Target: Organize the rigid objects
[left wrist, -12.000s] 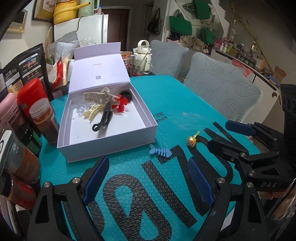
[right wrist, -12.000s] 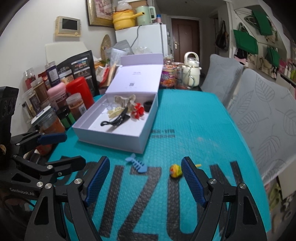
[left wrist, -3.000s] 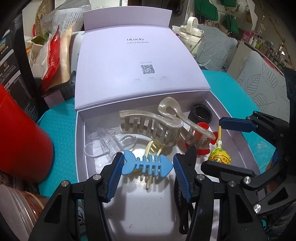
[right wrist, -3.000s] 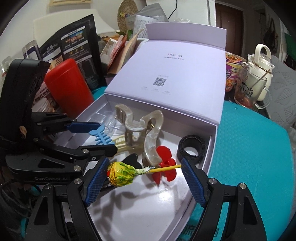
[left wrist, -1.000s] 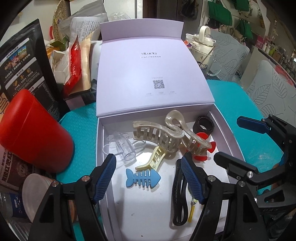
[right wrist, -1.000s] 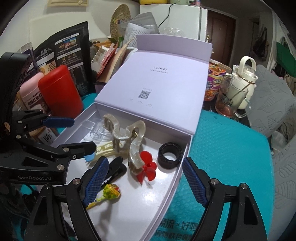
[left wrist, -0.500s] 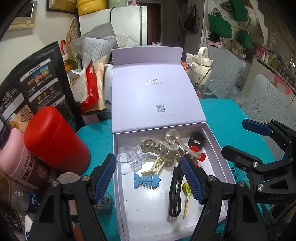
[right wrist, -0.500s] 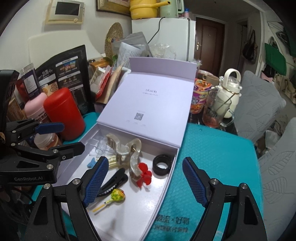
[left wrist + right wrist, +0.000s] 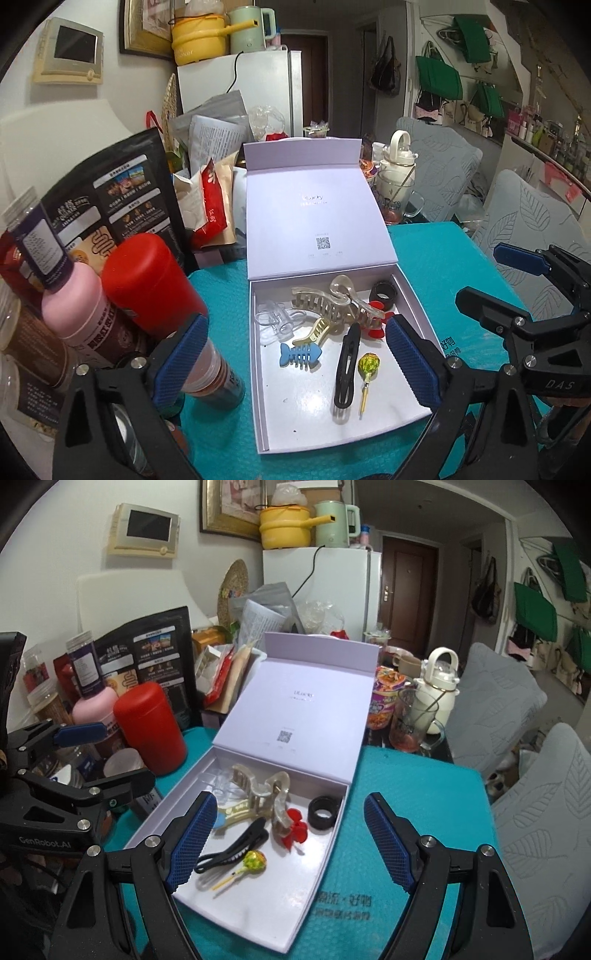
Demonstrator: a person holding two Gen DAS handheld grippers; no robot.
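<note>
An open lilac box (image 9: 415, 310) (image 9: 321, 871) stands on the teal mat, lid up. Inside lie a blue fishbone clip (image 9: 300, 355) (image 9: 221, 820), a yellow lollipop (image 9: 368, 365) (image 9: 255, 861), a black hair clip (image 9: 346, 365) (image 9: 236, 847), a large beige claw clip (image 9: 325, 301) (image 9: 264, 792), a red piece (image 9: 294, 830), a black ring (image 9: 384, 292) (image 9: 325, 810) and clear clips (image 9: 275, 319). My left gripper (image 9: 297, 363) is open and empty, above the box's near side. My right gripper (image 9: 290, 840) is open and empty, also above the box.
A red canister (image 9: 151, 284) (image 9: 149, 727), a pink bottle (image 9: 79, 306) and jars crowd the left of the box. A black snack bag (image 9: 114, 199) stands behind them. A glass mug (image 9: 413, 720) and white kettle (image 9: 437, 686) are behind right. Grey chairs (image 9: 495, 709) stand at the right.
Both grippers have released the fishbone clip and the lollipop into the box and have drawn back and up from it, still open.
</note>
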